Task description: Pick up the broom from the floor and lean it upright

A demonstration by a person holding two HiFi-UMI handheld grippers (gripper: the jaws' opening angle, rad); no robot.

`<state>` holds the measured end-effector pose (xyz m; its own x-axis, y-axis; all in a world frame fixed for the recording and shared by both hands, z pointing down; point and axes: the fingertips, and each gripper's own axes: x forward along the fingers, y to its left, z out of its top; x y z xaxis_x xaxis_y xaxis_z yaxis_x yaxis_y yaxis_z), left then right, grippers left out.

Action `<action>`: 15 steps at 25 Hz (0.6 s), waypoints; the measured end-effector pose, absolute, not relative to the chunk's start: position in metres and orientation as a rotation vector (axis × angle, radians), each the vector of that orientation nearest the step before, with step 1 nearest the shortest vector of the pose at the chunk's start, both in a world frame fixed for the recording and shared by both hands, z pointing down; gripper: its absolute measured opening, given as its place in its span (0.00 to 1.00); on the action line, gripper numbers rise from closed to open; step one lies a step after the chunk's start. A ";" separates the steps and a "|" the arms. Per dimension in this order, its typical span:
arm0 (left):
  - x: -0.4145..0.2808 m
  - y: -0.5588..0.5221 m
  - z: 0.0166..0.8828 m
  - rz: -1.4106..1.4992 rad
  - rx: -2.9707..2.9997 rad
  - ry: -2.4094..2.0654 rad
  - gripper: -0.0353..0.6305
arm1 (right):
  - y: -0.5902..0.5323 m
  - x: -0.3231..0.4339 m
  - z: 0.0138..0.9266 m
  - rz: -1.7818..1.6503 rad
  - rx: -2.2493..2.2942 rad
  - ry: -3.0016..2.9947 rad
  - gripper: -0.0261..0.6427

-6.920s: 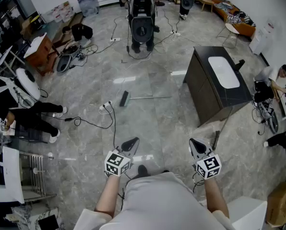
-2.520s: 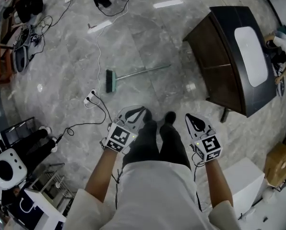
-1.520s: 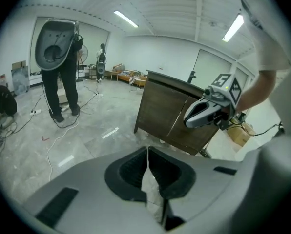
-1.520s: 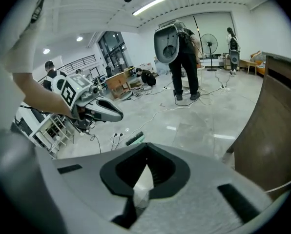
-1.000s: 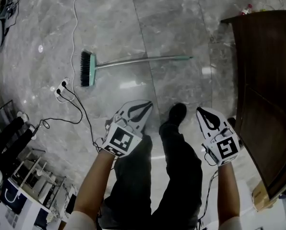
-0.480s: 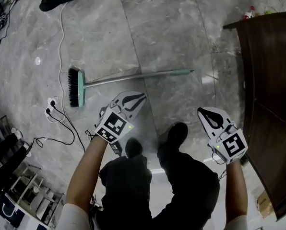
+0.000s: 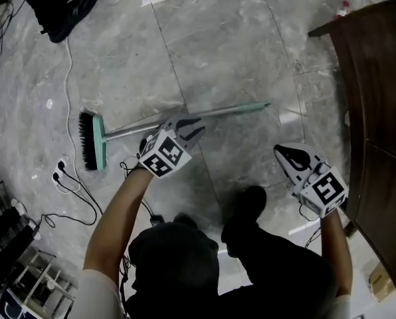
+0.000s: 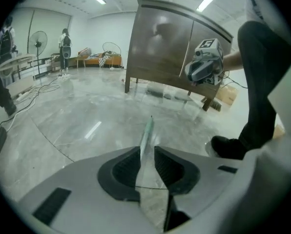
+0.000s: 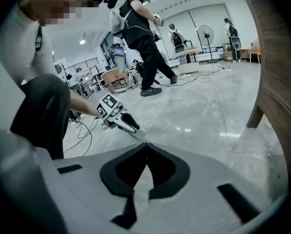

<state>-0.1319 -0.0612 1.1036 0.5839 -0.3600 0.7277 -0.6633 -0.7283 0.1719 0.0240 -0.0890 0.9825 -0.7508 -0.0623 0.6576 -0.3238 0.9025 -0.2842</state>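
1. The left claw (image 7: 199,126) has just been opening. Its jaws now stand part-way apart, astride the handle of the broom (image 7: 131,131).
2. In the left gripper view the pale handle runs straight up the gap of the claw (image 8: 147,150) and on past the tips. The pads sit close on either side of it. I cannot tell whether they touch it, and nothing shows them clamped on it.
3. For the task, this looks like the reach finished and the grasp about to start. The next move is probably to close on the handle.
4. The broom lies flat on the floor (image 7: 218,38) across the middle of the head view. Its brush head (image 7: 90,141) is at the left and the handle tip points right, towards the dark cabinet (image 7: 377,78).
5. The right claw (image 7: 281,151) sits lower right in the head view, well apart from the broom. In the right gripper view the tips of that claw (image 9: 145,147) meet and hold nothing.
6. Half a second earlier the left claw was pinched shut and just short of the handle, on the near side. Now it is over the handle.
7. The person has bent lower and both claws have sunk towards the floor. The broom itself does not seem to have shifted.
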 end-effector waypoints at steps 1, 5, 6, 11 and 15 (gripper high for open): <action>-0.133 -0.061 1.116 0.989 2.383 -0.803 0.18 | -0.085 0.025 0.988 0.512 0.277 -2.384 0.04; -0.139 -0.057 1.159 1.144 2.368 -0.737 0.21 | -0.070 0.031 0.999 0.557 0.271 -2.381 0.04; -0.140 -0.058 1.168 1.185 2.365 -0.720 0.23 | -0.067 0.033 1.001 0.558 0.264 -2.380 0.04; -0.145 -0.061 1.201 1.338 2.365 -0.648 0.26 | -0.061 0.035 1.007 0.533 0.247 -2.386 0.04; -0.144 -0.059 1.213 1.410 2.392 -0.567 0.22 | -0.060 0.038 1.007 0.527 0.254 -2.381 0.04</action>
<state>-0.1445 -0.0589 1.2131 0.4385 -0.1787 0.8808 -0.4805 -0.8748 0.0617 0.0375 -0.0598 1.0068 -0.7525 -0.0418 0.6573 -0.3153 0.8990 -0.3039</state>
